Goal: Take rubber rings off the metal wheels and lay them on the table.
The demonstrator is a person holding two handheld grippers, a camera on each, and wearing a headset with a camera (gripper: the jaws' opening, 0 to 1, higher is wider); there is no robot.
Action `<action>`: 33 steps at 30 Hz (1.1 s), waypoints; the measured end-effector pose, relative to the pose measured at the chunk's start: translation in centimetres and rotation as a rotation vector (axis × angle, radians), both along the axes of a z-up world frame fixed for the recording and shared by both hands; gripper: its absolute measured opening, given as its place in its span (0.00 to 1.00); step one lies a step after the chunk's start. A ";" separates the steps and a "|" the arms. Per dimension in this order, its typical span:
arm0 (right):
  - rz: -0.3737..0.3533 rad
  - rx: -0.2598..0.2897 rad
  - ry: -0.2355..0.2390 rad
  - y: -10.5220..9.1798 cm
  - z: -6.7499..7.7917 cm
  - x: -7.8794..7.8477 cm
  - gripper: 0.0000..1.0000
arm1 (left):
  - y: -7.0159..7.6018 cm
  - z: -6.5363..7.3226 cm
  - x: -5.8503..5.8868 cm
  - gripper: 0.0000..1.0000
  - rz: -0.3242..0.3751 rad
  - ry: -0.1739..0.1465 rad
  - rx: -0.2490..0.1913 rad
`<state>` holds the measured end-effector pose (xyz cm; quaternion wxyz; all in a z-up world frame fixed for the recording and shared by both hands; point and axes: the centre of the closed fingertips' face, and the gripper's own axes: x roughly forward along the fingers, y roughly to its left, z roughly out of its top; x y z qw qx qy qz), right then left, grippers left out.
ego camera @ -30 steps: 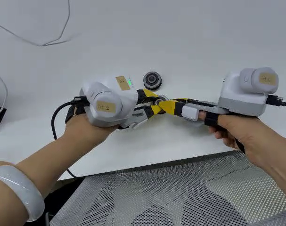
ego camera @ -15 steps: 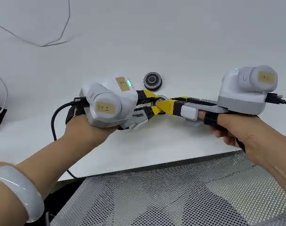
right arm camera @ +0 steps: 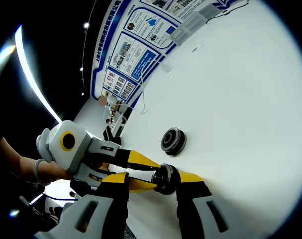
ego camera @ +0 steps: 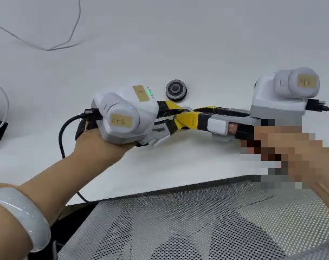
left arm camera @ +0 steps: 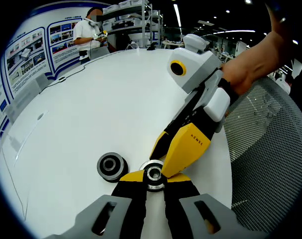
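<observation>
2 metal wheels are showing: the left tongs (left arm camera: 153, 178) and the right tongs (right arm camera: 158, 180) are both clamping the held wheel (left arm camera: 154, 173) from opposite sides over the white bench (ego camera: 218, 43), while the second wheel (ego camera: 175, 89) is resting on it nearby. Posters (right arm camera: 136, 42) are lining the far wall.

The white table (ego camera: 218, 43) is seen from above in the head view. The clamped wheel (left arm camera: 154, 174) is faced closely from opposite sides by the gripper views; the loose wheel (right arm camera: 172, 140) is shared by all three.
</observation>
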<state>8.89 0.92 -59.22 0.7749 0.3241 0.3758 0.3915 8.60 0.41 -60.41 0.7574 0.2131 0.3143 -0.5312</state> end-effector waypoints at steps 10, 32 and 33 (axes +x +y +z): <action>0.026 0.000 0.000 0.0 0.4 -0.7 0.41 | -0.1 0.1 -0.1 0.12 -0.001 0.002 -0.001; 0.000 -0.002 0.018 -0.2 0.1 -0.5 0.43 | -0.1 0.2 -0.1 0.12 0.000 0.001 -0.006; 0.001 0.001 0.017 -0.1 0.1 -0.5 0.44 | -0.1 0.2 -0.1 0.12 0.001 0.002 -0.007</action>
